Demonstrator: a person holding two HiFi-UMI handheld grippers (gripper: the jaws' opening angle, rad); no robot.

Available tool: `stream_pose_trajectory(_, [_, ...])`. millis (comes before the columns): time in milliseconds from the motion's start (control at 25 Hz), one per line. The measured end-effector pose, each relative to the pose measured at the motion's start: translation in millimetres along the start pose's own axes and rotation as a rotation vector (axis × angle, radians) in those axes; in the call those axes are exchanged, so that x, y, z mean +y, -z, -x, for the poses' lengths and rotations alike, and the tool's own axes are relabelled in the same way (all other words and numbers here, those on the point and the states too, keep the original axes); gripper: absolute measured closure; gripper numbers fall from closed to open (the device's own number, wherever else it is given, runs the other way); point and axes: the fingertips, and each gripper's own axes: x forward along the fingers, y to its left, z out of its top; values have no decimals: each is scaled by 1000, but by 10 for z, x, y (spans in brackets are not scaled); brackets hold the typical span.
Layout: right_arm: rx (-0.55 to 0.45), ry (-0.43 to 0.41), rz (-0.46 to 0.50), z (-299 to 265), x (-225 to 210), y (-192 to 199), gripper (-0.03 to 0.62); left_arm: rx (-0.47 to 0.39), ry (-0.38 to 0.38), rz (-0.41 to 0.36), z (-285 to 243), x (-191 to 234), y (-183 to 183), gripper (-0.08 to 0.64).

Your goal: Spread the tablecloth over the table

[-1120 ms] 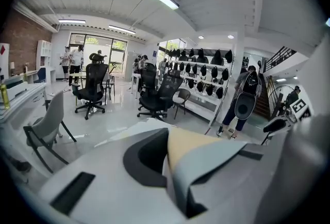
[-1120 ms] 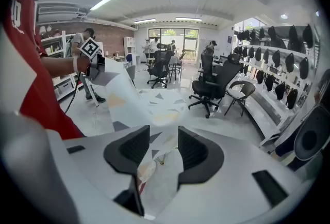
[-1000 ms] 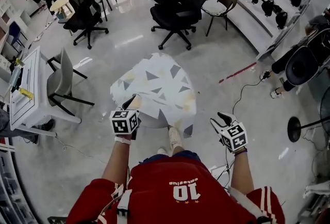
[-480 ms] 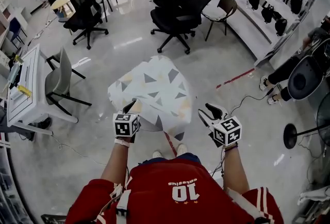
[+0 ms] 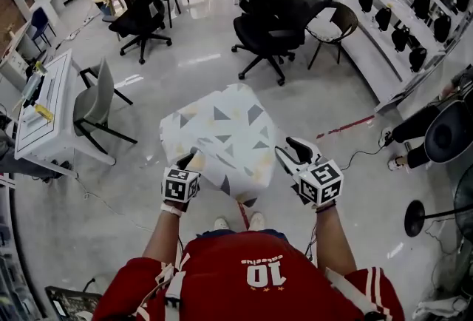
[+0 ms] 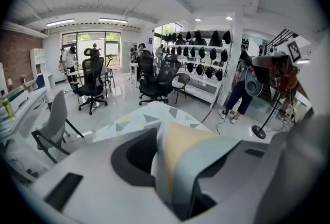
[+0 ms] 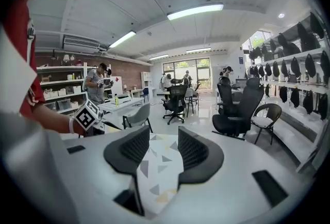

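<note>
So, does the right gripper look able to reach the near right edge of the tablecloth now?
Probably yes. The right gripper hangs just beside the tablecloth, with its jaws apart and aimed at the cloth, and nothing stands between them.

Bright overhead light, glossy glare, fisheye edges

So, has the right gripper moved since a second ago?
Yes. The right gripper has come leftward and up-frame to the tablecloth, which it hung clear of before.
</note>
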Motion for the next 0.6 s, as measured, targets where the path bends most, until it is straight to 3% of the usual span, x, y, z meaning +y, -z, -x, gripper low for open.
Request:
stream_pose_trajectory(120, [-14, -19, -2, -16, -62, -50, 411, 39, -7, -35, 59, -9, 110, 389])
stream_pose_trajectory(320, [-12, -67, 1, -126, -82, -52, 411, 166, -75, -246, 203, 81, 276, 347])
stream_pose_trajectory(600, [-31, -111, 8, -270, -66, -142, 411, 288, -74, -285, 468, 172, 585, 339])
